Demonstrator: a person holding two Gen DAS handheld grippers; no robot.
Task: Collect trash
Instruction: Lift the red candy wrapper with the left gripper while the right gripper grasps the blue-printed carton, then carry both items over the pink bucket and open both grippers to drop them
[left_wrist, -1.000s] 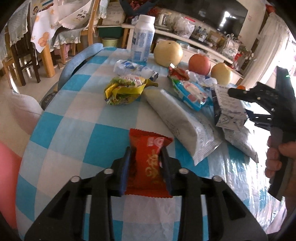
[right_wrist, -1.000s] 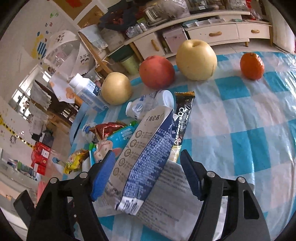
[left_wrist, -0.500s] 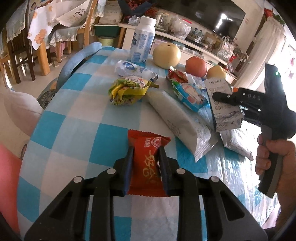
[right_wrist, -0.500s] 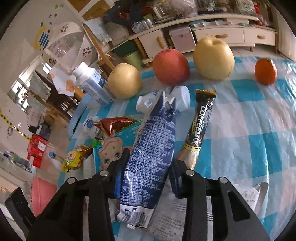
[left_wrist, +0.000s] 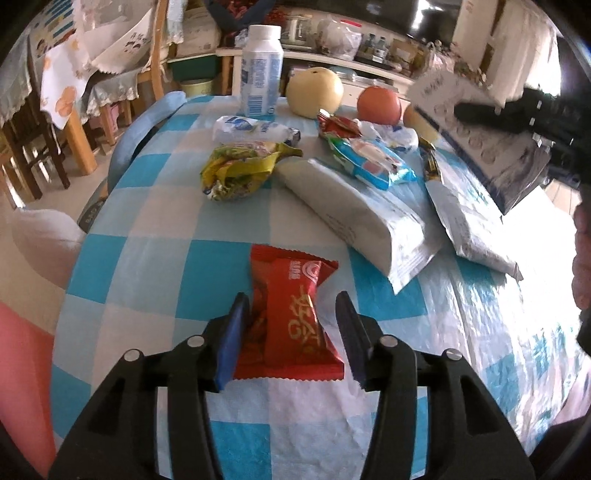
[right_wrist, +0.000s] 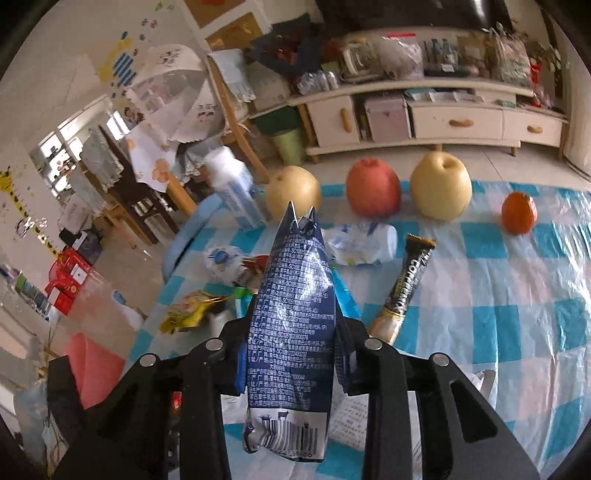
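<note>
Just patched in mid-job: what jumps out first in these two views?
The right claw grips a crushed blue carton, lifted above the checked tablecloth. The left claw is opening around a red snack packet lying on the cloth. Behind, wrappers litter the middle, with a row of fruit at the far edge.

Left wrist view, table (left_wrist: 140, 258) layout. Snack packet (left_wrist: 291, 314) at 6 o'clock, between the left gripper (left_wrist: 293, 334) fingers. Folded pouch (left_wrist: 354, 218) at 2 o'clock of it. Crumpled wrapper (left_wrist: 240, 170) at 11 o'clock. Bottle (left_wrist: 260, 86) upright at 12 o'clock, far edge; pear (left_wrist: 314, 92) and apple (left_wrist: 378, 105) to its right. Carton (right_wrist: 291, 328) in the right gripper (right_wrist: 291, 354), above the table.
</note>
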